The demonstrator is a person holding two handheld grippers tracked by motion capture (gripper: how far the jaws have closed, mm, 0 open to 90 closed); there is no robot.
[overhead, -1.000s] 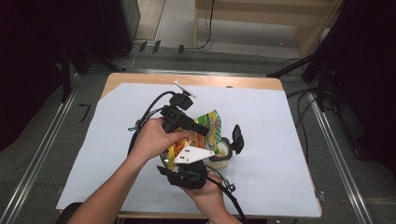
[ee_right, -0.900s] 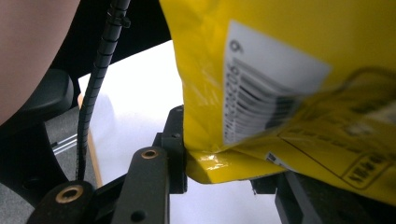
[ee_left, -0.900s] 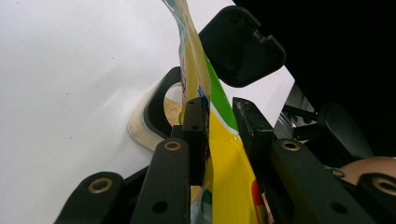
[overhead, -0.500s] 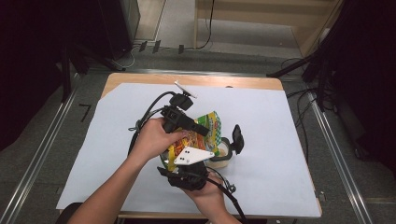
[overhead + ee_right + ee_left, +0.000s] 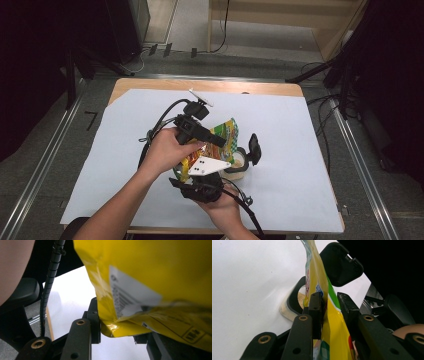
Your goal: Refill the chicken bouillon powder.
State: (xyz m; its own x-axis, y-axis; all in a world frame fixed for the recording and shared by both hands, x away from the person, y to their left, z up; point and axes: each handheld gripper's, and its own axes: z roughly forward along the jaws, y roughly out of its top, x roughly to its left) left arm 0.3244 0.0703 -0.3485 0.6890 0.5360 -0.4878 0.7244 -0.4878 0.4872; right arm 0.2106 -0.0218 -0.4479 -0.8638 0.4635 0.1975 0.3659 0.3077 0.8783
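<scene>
Nothing has shifted since the earlier frames — both hands keep their place at the middle of the high view. Left hand-held gripper (image 5: 328,302) is clamped on the yellow snack bag (image 5: 317,277), which hangs edge-on above the small container (image 5: 239,161) with its black lid (image 5: 254,148) open. Right hand-held gripper (image 5: 120,333) grips the bag's lower corner — over the white worktop (image 5: 300,130).

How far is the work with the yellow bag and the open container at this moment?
Done: the container stands open with its lid up, and pale powder lies inside. In hand: the left gripper and right gripper hold the yellow bag tilted over it. Left: probably emptying the bag and closing the lid.
</scene>
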